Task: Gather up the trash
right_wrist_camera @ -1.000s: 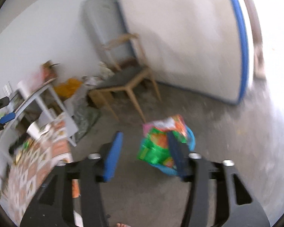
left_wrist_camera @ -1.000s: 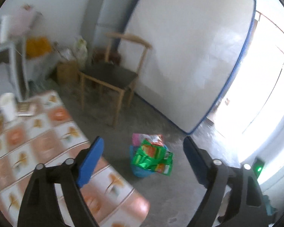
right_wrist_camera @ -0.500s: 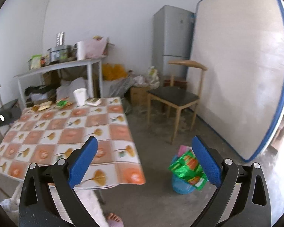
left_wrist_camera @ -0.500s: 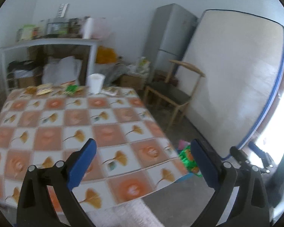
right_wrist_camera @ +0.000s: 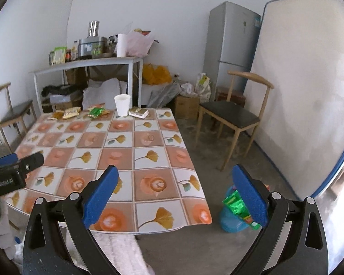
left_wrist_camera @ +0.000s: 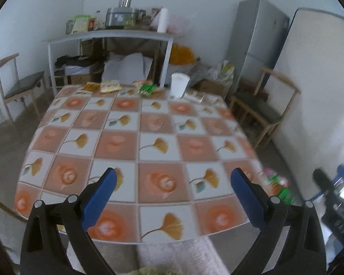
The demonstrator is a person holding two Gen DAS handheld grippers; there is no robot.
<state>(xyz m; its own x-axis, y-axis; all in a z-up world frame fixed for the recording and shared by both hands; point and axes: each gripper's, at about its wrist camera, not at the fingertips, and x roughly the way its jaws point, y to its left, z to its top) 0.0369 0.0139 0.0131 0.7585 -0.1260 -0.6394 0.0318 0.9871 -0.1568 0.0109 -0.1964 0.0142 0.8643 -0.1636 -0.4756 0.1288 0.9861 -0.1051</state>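
Trash lies along the far edge of the table (left_wrist_camera: 149, 123): a white paper cup (left_wrist_camera: 179, 85), a green wrapper (left_wrist_camera: 147, 89), yellow snack packets (left_wrist_camera: 110, 86) and a small box (left_wrist_camera: 196, 96). The right wrist view shows the same cup (right_wrist_camera: 122, 104), green wrapper (right_wrist_camera: 96, 111), packets (right_wrist_camera: 71, 112) and box (right_wrist_camera: 138, 112). A blue bin bag (right_wrist_camera: 231, 217) stuffed with green wrappers (right_wrist_camera: 236, 205) sits on the floor right of the table. My left gripper (left_wrist_camera: 172, 197) and right gripper (right_wrist_camera: 175, 197) are both open and empty, over the table's near edge.
A wooden chair (right_wrist_camera: 231, 114) stands right of the table, another chair (right_wrist_camera: 11, 112) at the far left. A grey shelf table (right_wrist_camera: 87, 64) with pots, a fridge (right_wrist_camera: 231, 43) and a leaning mattress (right_wrist_camera: 305, 96) line the walls. The left gripper's body (right_wrist_camera: 9, 176) shows in the right wrist view.
Both grippers have swung from the bin bag on the floor up and left to face the table. Both stay open and empty.
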